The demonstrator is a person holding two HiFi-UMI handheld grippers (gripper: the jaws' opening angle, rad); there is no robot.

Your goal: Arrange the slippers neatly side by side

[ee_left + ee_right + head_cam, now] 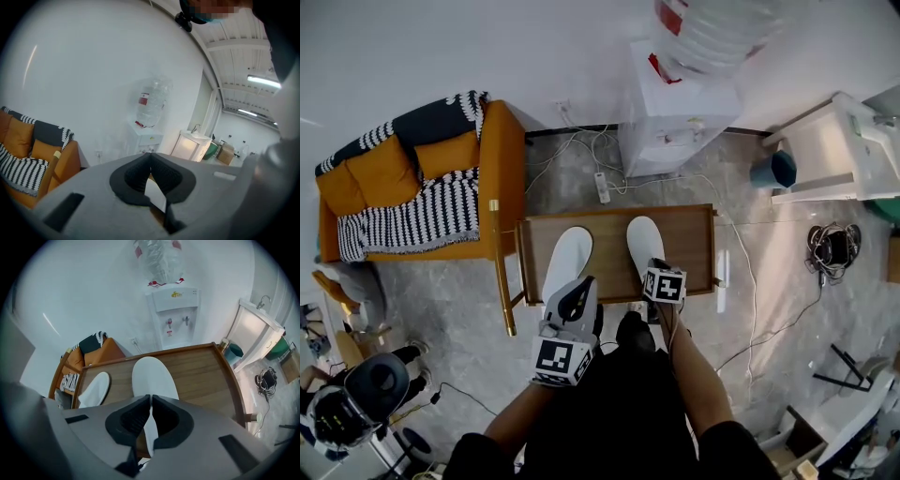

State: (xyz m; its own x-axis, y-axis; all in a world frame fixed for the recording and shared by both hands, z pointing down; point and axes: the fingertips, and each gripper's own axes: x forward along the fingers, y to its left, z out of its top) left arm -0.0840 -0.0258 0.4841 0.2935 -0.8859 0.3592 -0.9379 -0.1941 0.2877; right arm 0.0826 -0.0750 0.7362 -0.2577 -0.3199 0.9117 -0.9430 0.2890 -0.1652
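Two white slippers lie toes-away on a low wooden table (694, 246). The left slipper (567, 258) is angled slightly; the right slipper (643, 242) lies straighter, a gap between them. My left gripper (578, 292) is at the left slipper's heel. In the left gripper view the left gripper (151, 177) is shut, with a thin white edge (155, 196) pinched between its jaws. My right gripper (659, 274) is at the right slipper's heel. In the right gripper view the right gripper (150, 414) is shut on the right slipper (153, 377), with the left slipper (95, 387) beside it.
An orange sofa (502, 178) with a striped blanket stands left of the table. Behind the table are a water dispenser (675, 103), a power strip (602, 186) and loose cables. A white cabinet (834, 150) and a teal bin (773, 169) stand at the right.
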